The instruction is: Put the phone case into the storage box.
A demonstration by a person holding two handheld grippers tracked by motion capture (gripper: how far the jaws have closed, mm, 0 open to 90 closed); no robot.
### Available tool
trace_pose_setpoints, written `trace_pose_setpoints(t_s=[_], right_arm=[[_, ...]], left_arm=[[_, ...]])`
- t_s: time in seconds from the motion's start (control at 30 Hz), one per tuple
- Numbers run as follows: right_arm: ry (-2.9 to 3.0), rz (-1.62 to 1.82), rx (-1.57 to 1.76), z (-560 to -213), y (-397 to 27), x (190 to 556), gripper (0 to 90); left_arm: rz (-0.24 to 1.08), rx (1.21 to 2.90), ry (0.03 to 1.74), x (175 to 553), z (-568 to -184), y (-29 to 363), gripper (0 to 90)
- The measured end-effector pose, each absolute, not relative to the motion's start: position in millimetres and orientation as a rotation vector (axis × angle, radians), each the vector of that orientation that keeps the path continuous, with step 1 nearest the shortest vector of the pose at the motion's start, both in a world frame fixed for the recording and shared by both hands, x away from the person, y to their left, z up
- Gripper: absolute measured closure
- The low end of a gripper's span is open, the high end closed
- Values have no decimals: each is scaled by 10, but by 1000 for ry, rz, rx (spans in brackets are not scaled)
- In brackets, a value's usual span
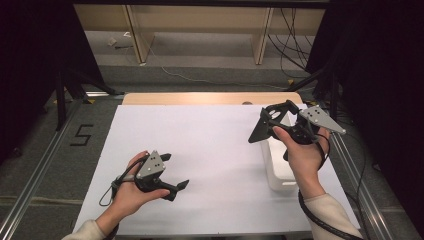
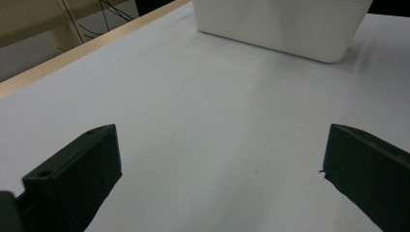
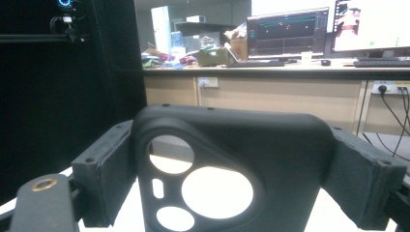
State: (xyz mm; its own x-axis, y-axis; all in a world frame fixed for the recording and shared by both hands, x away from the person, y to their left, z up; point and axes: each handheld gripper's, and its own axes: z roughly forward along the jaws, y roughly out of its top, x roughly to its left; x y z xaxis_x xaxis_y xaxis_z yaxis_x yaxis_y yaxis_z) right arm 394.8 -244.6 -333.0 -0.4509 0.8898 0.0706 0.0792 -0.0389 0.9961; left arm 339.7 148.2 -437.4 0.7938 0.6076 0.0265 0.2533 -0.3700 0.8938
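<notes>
High view shows our biggest surface, the white sheet (image 1: 210,150) over the table, matte and smooth, so anything we drop on it could skid. Next in size, the white bin (image 1: 280,172) sits at the right edge of the sheet, rounded at its corners, plastic by its look, directly beneath our right gripper (image 1: 272,122). That gripper pinches the black case (image 3: 232,164) by its two sides and holds it lifted above the bin. We judge the grip thin: the case is a slim, matte shell with round camera cut-outs, so a tilt could let it twist free, or it could catch the rim. Our left gripper (image 1: 175,172) rests low, spread wide, holding nothing.
</notes>
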Motion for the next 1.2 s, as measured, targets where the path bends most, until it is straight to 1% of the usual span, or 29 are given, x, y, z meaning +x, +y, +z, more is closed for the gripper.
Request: trace_pose_setpoints(t_s=[1.2], right_arm=[[1515,1499,1101,-3320,-2719,4016,150]], left_arm=[[437,1954,655,3403,-4372,1494,0]])
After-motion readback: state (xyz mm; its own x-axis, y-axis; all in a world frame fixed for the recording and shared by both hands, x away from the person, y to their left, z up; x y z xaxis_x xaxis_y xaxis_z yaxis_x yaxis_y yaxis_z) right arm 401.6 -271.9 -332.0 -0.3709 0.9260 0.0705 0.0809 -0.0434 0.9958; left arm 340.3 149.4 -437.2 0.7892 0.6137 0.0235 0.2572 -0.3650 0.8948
